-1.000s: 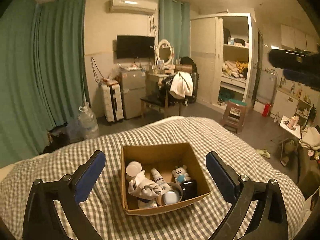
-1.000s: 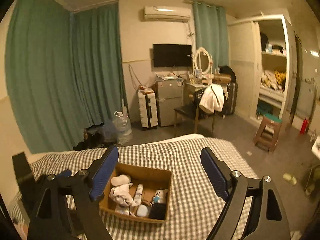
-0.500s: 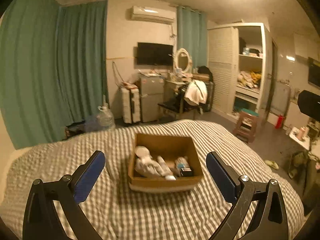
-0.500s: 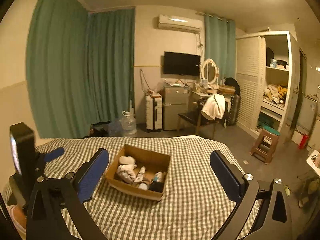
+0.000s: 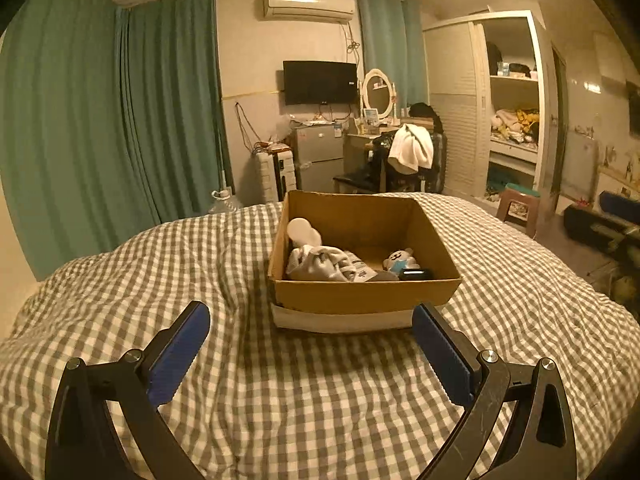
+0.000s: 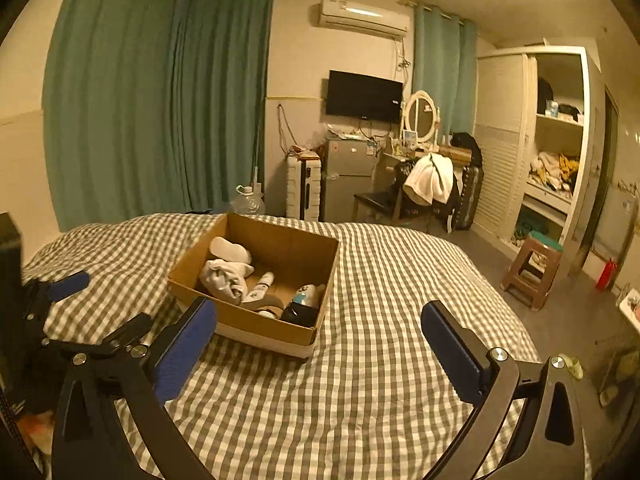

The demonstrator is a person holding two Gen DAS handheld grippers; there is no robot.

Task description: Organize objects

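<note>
An open cardboard box [image 5: 360,294] sits on the checked bed [image 5: 168,264]. Inside lie white socks [image 5: 320,266], a white tube [image 5: 360,271], a small bear toy [image 5: 398,259] and a black item [image 5: 416,274]. My left gripper [image 5: 310,314] is open and low over the bedspread, with the box's near wall just beyond its fingertips. My right gripper [image 6: 319,309] is open wide and holds nothing; the box [image 6: 260,320] lies ahead to its left, with the socks [image 6: 226,276] showing inside. The left gripper's blue pad [image 6: 66,285] shows at the far left.
Past the bed's far edge stand a chair with a white towel [image 6: 430,178], a small fridge [image 6: 346,178], a suitcase [image 6: 302,188] and a water jug [image 6: 246,202]. A brown stool [image 6: 530,270] stands on the floor at the right by the open wardrobe [image 6: 556,152].
Both grippers have sunk toward the bed and come closer to the box, which now looks bigger and is seen more from the side. The right jaws have spread wider.
</note>
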